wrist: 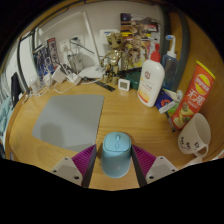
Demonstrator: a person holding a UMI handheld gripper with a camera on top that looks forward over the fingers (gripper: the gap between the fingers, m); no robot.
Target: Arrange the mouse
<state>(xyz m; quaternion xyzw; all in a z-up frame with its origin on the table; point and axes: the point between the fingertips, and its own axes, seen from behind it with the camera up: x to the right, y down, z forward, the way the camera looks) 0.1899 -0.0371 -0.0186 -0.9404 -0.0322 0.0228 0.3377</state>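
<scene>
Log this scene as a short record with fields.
gripper: fingers closed on the mouse, a pad at each side
mouse: light blue, held between the fingers
mouse pad: grey, on the table ahead and to the left, nothing on it
table: wooden
beyond, right: white bottle, chips can

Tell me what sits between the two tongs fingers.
The light blue mouse sits between the tongs fingers' purple pads, just short of the grey mouse mat, per the gripper view.
</scene>
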